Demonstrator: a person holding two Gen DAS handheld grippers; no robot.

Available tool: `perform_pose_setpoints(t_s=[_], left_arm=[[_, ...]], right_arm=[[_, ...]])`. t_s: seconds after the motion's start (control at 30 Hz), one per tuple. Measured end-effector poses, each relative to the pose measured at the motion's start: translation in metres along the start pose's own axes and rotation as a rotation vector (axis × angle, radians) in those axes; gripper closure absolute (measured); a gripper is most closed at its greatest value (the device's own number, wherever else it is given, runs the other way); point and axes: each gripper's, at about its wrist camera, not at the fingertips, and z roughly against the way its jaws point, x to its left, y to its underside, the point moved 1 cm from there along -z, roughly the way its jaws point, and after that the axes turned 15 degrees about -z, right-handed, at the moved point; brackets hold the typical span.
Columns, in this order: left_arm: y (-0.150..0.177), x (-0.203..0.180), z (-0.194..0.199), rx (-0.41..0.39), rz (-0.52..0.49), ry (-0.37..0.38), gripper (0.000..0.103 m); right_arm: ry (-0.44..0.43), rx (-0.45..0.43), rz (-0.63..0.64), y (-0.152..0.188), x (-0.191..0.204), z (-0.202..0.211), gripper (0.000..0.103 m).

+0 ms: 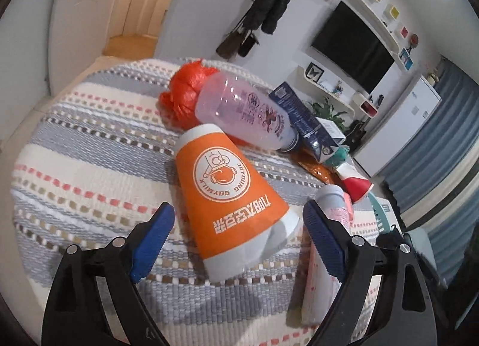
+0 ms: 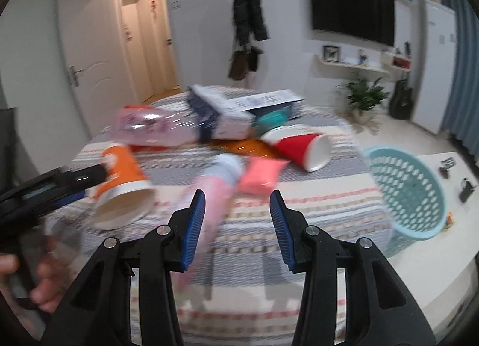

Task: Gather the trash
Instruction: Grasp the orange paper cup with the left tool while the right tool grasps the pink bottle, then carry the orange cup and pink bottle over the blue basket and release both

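An orange paper cup (image 1: 227, 193) lies on its side on the striped cloth (image 1: 89, 166). My left gripper (image 1: 239, 238) is open, its blue pads on either side of the cup's mouth end. Behind the cup lie a clear plastic bottle (image 1: 245, 112), an orange bag (image 1: 182, 97), a dark blue carton (image 1: 308, 124) and a red cup (image 1: 356, 184). In the right wrist view my right gripper (image 2: 238, 226) is open and empty, just short of a pink tube (image 2: 209, 196). The orange cup (image 2: 122, 184), red cup (image 2: 302, 145) and a pink packet (image 2: 260, 175) show there, blurred.
A teal mesh basket (image 2: 407, 193) stands at the right edge of the table. A white low surface (image 2: 443, 226) with small dark items lies beyond it. The left gripper's body (image 2: 45, 193) and a hand show at the left.
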Motion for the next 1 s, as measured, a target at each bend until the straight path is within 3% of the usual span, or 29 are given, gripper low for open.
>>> perform_pose_setpoints(t_s=[0.2,0.3,0.43,0.67,0.87,1.0], left_arm=[[-0.010,-0.003,-0.033,0.056,0.033,0.005,0.013],[-0.013,-0.006,-0.053,0.101,0.012,-0.020,0.013],[-0.013,-0.012,-0.057,0.096,-0.077,-0.084,0.016],[-0.007,0.001,-0.033,0.066,-0.095,-0.022,0.035],[0.001,0.013,-0.008,0.039,-0.129,0.000,0.041],[0.005,0.018,0.000,0.035,-0.133,0.041,0.041]], right_arm=[[-0.032,0.054,-0.009,0.013,0.019,-0.006,0.055],[-0.033,0.069,-0.029,0.013,0.018,-0.008,0.054],[-0.033,0.099,-0.064,0.012,0.015,-0.012,0.044],[-0.021,0.173,-0.126,0.003,0.013,-0.031,0.044],[-0.033,0.323,-0.195,-0.001,0.014,-0.068,0.044],[-0.024,0.372,-0.158,0.002,0.023,-0.081,0.046]])
